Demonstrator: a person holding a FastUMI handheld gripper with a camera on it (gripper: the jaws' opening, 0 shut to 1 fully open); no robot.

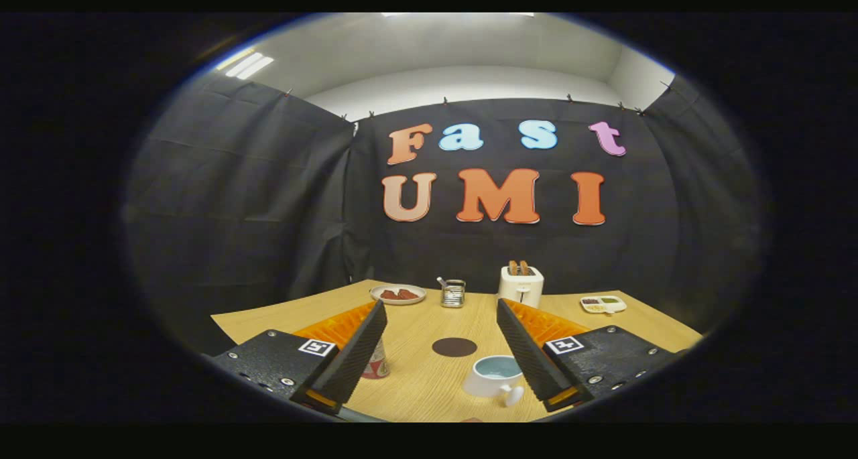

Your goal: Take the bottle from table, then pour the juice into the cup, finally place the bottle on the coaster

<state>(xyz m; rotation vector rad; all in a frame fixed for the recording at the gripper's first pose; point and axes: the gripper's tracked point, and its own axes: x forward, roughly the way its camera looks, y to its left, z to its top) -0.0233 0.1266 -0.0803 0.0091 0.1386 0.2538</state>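
My gripper [441, 306] hovers above the wooden table [415, 385], open, with a wide gap and nothing between its fingers. The bottle [377, 365], with a red and white label, stands on the table right by the left finger [348, 365], which hides most of it. A dark round coaster [454, 346] lies on the table between the two fingers. A white cup [495, 376] with a pale blue inside and a handle stands just inside the right finger [529, 352], nearer to me than the coaster.
Along the table's far edge stand a plate of red food [397, 293], a small glass holder with utensils [453, 293], a white toaster [521, 283] with toast in it, and a small divided dish [602, 303]. Black cloth walls close the booth behind.
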